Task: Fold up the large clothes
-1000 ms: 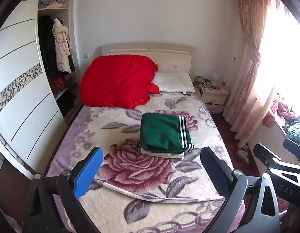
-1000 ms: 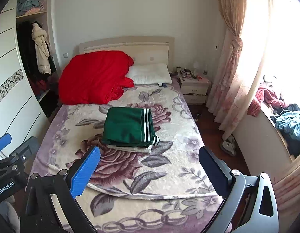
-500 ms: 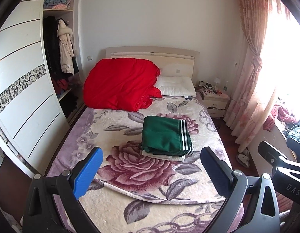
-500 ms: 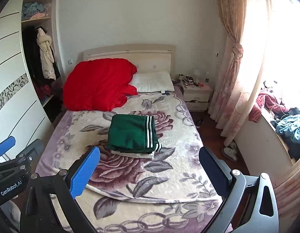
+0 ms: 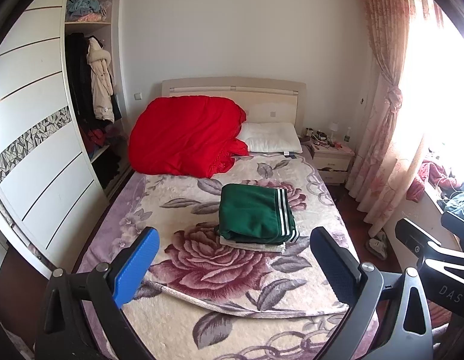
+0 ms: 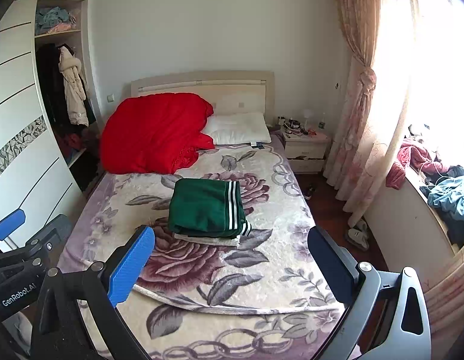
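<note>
Folded dark-green knit garment w/ white side stripes (image 5: 253,213) sits mid-bed on a thin white folded cloth (image 5: 253,244), atop the floral plush blanket (image 5: 217,270). Prob. soft, light, floppy; best pinched at a folded edge.

Left gripper (image 5: 232,264) & right gripper (image 6: 230,262): jaws spread, empty, well short of it.

Right view shows more of the windowsill clothes pile (image 6: 448,192); left view shows the wardrobe (image 5: 37,138) larger.

You are holding left gripper (image 5: 232,258) and right gripper (image 6: 230,256) side by side, level, jaws spread wide, gripping nothing.
</note>
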The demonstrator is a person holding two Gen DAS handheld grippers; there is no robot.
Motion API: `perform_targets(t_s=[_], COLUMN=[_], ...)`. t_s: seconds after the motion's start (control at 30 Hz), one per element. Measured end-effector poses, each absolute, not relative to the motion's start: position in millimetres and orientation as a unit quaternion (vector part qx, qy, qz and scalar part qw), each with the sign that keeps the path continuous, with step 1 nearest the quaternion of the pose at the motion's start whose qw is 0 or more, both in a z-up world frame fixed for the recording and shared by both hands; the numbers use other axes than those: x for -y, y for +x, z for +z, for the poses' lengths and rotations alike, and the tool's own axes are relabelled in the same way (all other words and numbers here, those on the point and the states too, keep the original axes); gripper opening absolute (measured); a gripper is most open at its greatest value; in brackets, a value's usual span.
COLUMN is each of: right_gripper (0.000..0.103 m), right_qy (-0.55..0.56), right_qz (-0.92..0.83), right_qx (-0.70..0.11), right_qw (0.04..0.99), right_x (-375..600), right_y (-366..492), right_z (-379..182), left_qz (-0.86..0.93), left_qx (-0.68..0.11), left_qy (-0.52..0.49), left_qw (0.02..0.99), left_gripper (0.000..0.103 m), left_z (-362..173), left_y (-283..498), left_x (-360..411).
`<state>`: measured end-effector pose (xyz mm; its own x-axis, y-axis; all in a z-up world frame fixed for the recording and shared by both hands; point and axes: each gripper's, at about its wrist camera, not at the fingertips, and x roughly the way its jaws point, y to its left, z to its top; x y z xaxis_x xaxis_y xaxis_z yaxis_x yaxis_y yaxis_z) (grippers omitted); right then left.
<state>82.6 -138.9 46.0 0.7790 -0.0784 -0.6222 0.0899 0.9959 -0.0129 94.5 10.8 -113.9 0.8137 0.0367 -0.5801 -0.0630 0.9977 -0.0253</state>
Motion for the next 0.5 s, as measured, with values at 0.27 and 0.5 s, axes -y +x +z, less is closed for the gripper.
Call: perform_targets(t_s=[0.27,0.5], right_gripper=[0.103,0.103], right_qy=[0.013,0.015], right_qz=[-0.046,-0.048], right_qx=[-0.33,-0.33], right_qw=[0.943,0.943], right_x=[138.3,137.4], right_y=[79.0,76.7], right_z=[45.7,45.2], left_qz=[0.025,0.027], left_qx=[-0.304,-0.305], left_qy=[-0.022,-0.02], left_qw=[0.952,0.952], left_gripper=[0.103,0.103], left_z=[-113.1,-112.4], left_y=[94.8,92.9], left_x=[-7.9,-7.9])
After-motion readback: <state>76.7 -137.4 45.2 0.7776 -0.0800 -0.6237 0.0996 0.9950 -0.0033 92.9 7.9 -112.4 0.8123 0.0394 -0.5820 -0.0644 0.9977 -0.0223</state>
